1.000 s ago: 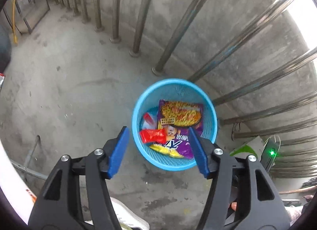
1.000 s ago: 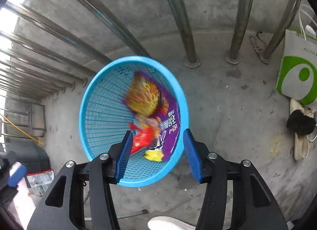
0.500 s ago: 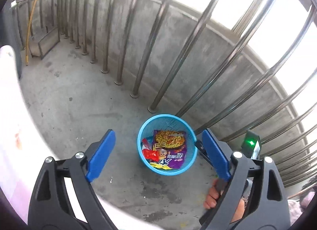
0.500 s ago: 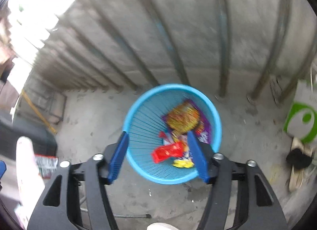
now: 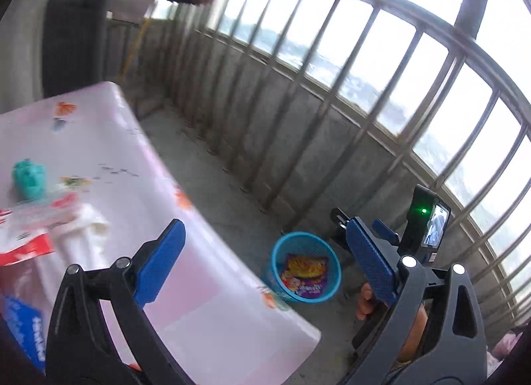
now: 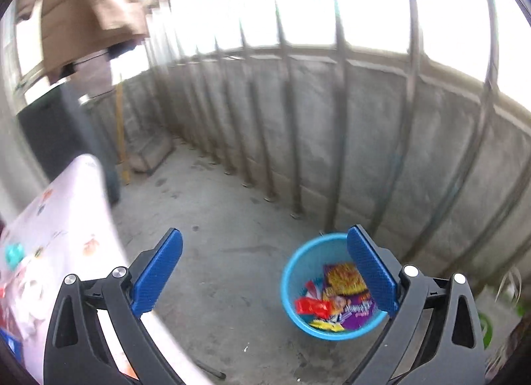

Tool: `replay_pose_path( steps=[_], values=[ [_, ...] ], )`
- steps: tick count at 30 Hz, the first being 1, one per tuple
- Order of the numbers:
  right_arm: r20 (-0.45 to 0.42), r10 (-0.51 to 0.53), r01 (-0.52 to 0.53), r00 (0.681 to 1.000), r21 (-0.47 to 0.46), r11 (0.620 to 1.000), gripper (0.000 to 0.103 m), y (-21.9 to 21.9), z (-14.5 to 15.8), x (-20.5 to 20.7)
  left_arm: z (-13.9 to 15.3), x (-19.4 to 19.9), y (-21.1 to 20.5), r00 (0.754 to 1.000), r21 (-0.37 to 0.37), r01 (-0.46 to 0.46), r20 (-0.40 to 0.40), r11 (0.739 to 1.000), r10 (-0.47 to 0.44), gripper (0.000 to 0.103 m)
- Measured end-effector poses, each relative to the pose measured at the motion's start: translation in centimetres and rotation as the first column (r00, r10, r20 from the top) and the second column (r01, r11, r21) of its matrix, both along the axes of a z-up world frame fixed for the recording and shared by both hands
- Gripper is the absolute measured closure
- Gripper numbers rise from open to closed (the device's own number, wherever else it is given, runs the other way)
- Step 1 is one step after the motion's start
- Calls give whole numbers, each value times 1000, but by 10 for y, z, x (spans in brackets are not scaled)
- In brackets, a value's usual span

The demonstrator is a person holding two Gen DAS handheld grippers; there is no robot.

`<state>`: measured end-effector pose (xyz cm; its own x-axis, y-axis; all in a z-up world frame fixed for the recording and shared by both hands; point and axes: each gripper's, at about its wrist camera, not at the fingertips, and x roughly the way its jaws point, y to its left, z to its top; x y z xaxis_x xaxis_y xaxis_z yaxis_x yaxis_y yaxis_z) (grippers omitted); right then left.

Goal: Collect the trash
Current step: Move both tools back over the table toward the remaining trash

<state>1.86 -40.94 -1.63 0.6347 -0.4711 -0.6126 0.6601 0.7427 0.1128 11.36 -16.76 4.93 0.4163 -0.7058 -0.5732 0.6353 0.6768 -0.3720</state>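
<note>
A blue mesh basket (image 5: pixel 282 254) (image 6: pixel 298 262) stands on the concrete floor by the railing, holding a purple snack bag (image 6: pixel 348 298), a red wrapper (image 6: pixel 312 306) and a yellow wrapper. My left gripper (image 5: pixel 265 262) is open and empty, high above the table edge. My right gripper (image 6: pixel 265 269) is open and empty, high above the floor left of the basket. On the pink table (image 5: pixel 139 192) lie a teal crumpled piece (image 5: pixel 29 176), red-and-white wrappers (image 5: pixel 30 235) and white tissue (image 5: pixel 89 222).
A metal railing on a low concrete wall (image 6: pixel 332 139) runs along the balcony. A dark bin (image 5: pixel 73 46) stands at the far corner. Brown clothing (image 6: pixel 89 10) hangs overhead. The right gripper's body with a green light (image 5: pixel 423 211) shows in the left view.
Both grippers rose and pulled back from the basket, and both opened wider. The views swung up and left, bringing the table and its litter into sight.
</note>
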Motion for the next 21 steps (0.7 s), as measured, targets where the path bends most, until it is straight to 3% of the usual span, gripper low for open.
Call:
replay_pose_path(
  steps=[5,9,12,16,19,21],
  values=[
    [-41,110,-113,993,-80,990,6,52,24,27,11,0,67,980,14,-200,11,980,199,9],
    [-65,196,-202,978,-114,973,6,91,45,47,16,4,118,927,46,-374,-18,926,375,9],
    [-78,248,-258,966,-169,951,7,121,63,60,25,4,152,860,111,-509,37,854,508,9],
    [-74,279,-289,957,-205,935,7,154,79,74,34,4,174,813,207,-582,143,786,564,9],
    [-66,311,-318,948,-200,927,6,174,91,74,40,0,185,807,229,-591,176,774,564,9],
    [-68,334,-341,940,-204,918,6,188,97,74,43,-1,194,812,222,-584,160,781,561,9]
  ],
)
